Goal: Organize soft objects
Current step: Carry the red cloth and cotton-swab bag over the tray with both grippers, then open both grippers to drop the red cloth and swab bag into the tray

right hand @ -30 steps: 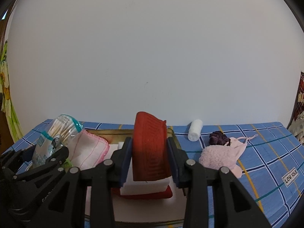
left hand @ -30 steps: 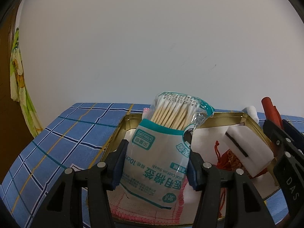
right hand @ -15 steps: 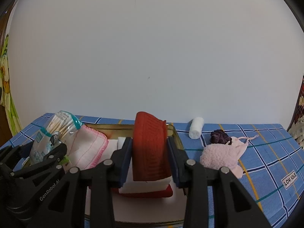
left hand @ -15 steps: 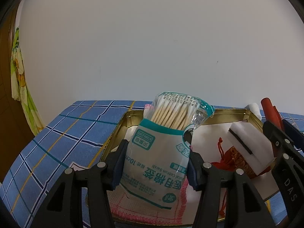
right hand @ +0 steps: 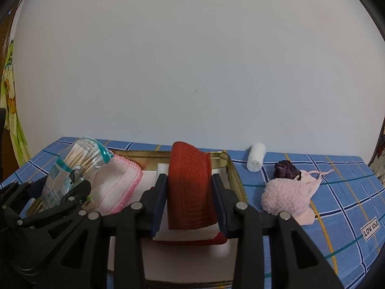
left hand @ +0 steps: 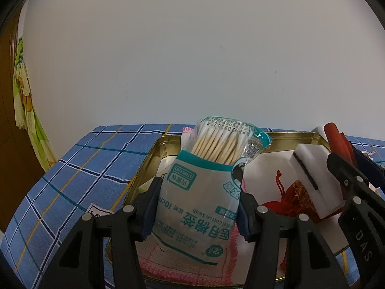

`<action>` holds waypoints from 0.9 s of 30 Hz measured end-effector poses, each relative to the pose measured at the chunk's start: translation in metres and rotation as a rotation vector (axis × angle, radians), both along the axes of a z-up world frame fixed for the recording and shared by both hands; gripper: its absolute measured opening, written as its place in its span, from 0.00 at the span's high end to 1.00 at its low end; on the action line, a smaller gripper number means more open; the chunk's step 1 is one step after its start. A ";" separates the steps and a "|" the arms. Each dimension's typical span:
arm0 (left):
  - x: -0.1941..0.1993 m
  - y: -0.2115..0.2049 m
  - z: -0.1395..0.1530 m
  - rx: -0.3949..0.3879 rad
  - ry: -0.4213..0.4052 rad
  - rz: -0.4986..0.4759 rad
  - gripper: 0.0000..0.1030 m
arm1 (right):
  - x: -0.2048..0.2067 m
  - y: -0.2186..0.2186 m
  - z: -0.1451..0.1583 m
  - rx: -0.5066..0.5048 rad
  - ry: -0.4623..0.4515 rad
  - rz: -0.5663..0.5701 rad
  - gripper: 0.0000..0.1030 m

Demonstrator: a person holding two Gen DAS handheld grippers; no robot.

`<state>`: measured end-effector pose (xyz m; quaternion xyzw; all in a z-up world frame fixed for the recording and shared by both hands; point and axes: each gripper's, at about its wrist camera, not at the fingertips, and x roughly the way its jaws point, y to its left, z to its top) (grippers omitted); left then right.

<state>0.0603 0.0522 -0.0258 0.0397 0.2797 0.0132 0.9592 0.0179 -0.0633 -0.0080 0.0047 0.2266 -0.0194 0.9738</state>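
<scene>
Nothing shifts: both grippers hold steady over the gold tin tray (left hand: 284, 135). Left gripper (left hand: 197, 207) clamps a clear-and-teal cotton swab pack (left hand: 204, 192), upright, wooden sticks showing, above a pink-edged cloth (left hand: 192, 268). Right gripper (right hand: 189, 198) pinches a ribbed red cloth (right hand: 189, 187) and white sponge (right hand: 187, 234) beneath it.

— Where did the swab packet (left hand: 202, 207) sit?
— Over the tin tray (left hand: 291, 136), upright above a cloth (left hand: 168, 257) at its left end.
— And to its right?
— A pouch (left hand: 291, 197) in the tray; a gauze roll (right hand: 256, 157), yarn ball (right hand: 286, 169) and fluffy bag (right hand: 286, 196) lay on the tablecloth (right hand: 336, 216), right of the tray.
</scene>
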 end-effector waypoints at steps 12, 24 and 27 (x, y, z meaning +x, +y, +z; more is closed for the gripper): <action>0.005 -0.002 0.000 0.005 0.023 0.005 0.44 | 0.007 0.004 -0.004 -0.017 0.040 0.014 0.64; 0.009 -0.004 0.000 0.000 0.044 0.025 0.44 | 0.013 0.005 -0.006 -0.009 0.080 0.039 0.64; 0.009 -0.004 -0.001 0.000 0.048 0.030 0.44 | 0.013 0.006 -0.007 -0.010 0.088 0.047 0.64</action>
